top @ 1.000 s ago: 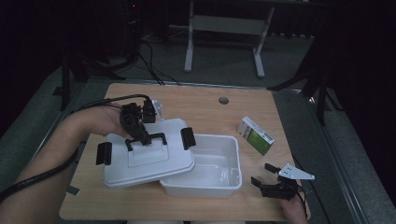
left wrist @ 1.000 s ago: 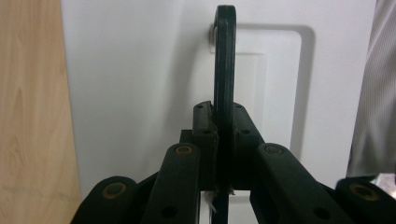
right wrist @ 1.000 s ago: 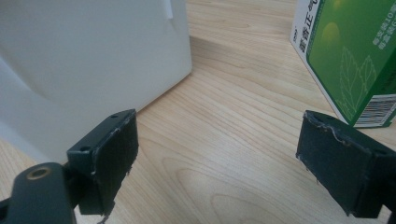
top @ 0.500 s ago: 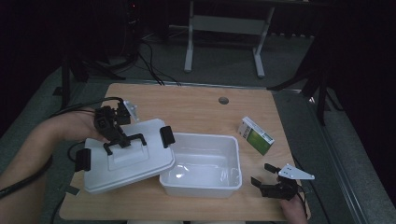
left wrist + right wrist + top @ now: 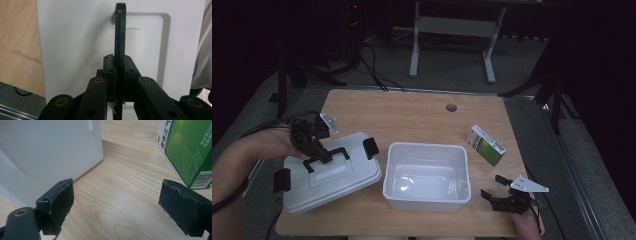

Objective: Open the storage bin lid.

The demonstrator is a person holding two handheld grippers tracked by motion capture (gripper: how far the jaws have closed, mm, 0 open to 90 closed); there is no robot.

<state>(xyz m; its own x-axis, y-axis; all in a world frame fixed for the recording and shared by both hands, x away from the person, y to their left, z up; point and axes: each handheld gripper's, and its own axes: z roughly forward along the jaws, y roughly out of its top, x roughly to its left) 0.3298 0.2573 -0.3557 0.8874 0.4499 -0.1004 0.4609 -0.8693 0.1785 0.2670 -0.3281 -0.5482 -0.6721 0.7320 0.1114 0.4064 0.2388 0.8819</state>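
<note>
Lid (image 5: 75,50) ran off top and bottom edges in left gripper view; its handle (image 5: 120,37) vanished between shut jaws of left gripper (image 5: 119,72). Green box (image 5: 187,150) was cut by top and right edges in right gripper view; small print unreadable. White bin (image 5: 47,152) was cropped at left and top. Forearm (image 5: 242,165) left frame at bottom left in high view.

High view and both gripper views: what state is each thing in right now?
White plastic lid with black handle: off the bin, at its left.
White rectangular plastic bin: open, empty.
Green and white carton: lying on the table.
Left gripper: shut on the lid's handle.
Right gripper: open, empty.
</note>
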